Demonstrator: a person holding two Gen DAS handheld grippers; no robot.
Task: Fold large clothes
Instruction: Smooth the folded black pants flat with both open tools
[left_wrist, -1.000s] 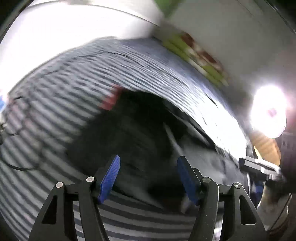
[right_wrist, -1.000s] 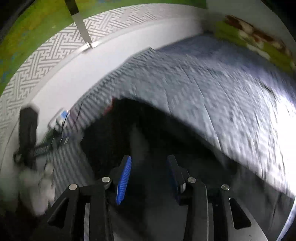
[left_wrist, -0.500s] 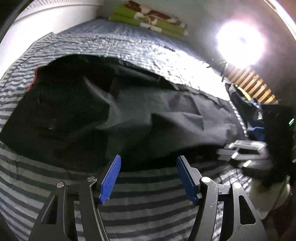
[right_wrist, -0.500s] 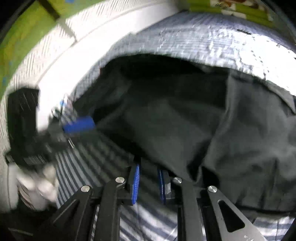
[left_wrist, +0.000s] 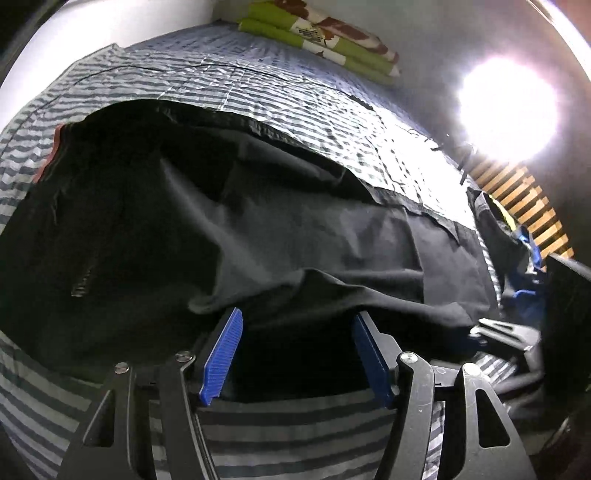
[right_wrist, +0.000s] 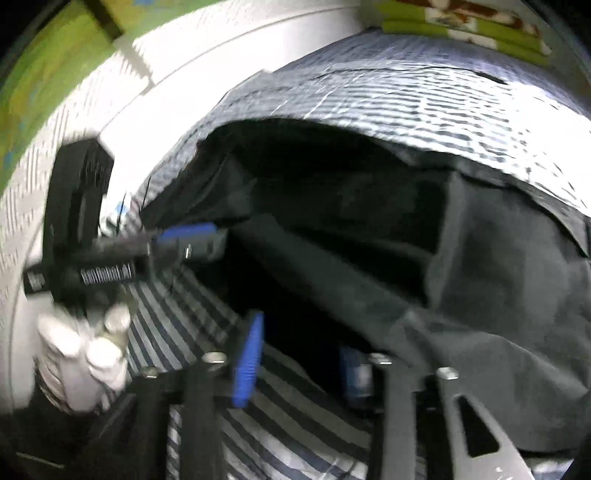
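Released left tool (left_wrist: 295, 354) and right tool (right_wrist: 301, 362) straddle the crumpled black fabric garment's (left_wrist: 258, 236) six-o'clock hem, risking snagging the striped bedsheet (left_wrist: 295, 424).

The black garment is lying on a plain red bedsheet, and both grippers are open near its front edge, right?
Not quite. The bedsheet is grey-and-white striped, not plain red; the left wrist view shows the stripes clearly. The rest holds: the black garment lies on it, and the left gripper and right gripper are both open near its front edge.
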